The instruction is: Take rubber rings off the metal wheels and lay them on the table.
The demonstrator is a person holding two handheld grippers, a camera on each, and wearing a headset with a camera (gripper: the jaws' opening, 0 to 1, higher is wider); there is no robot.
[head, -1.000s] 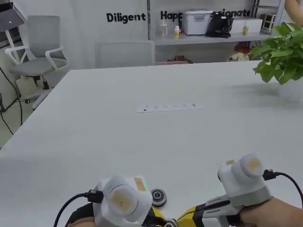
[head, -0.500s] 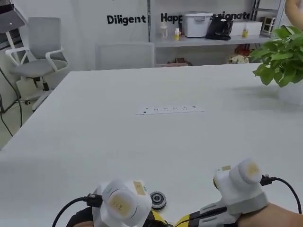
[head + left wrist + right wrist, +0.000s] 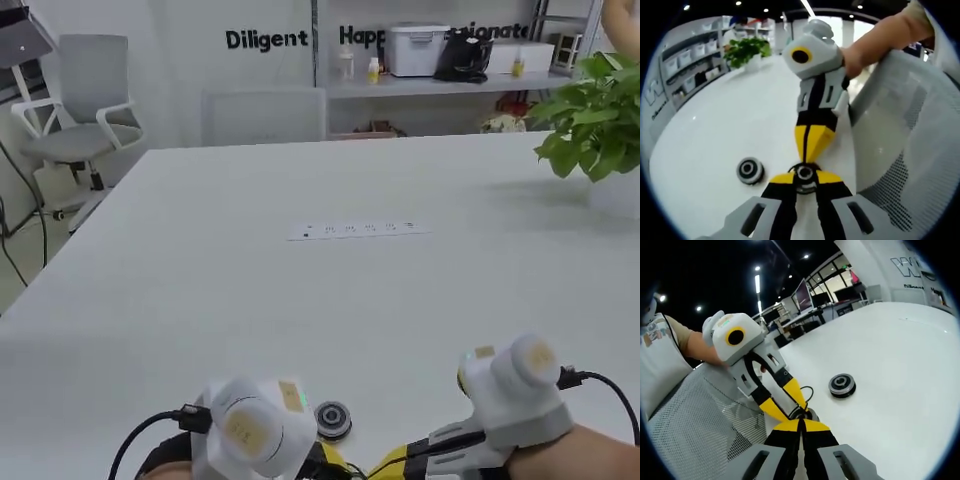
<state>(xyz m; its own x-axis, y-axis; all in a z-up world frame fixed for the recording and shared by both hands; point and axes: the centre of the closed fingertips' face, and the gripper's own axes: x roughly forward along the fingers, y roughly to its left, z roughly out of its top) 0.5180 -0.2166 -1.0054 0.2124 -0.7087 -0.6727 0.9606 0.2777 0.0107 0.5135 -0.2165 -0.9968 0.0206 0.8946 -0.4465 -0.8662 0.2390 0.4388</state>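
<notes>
a metal wheel (image 3: 805,172) is being clamped in the narrowed left claw (image 3: 805,177), lower middle of the left gripper view, and pinched by the nearly shut right claw (image 3: 801,422). a second wheel (image 3: 333,420) is resting on the tabletop (image 3: 300,300) just beside them. wall lettering (image 3: 266,38) reading "diligent" is being shown upper left.

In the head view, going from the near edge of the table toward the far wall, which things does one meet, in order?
metal wheel → power strip → chair back behind the table's far edge → shelf
</notes>
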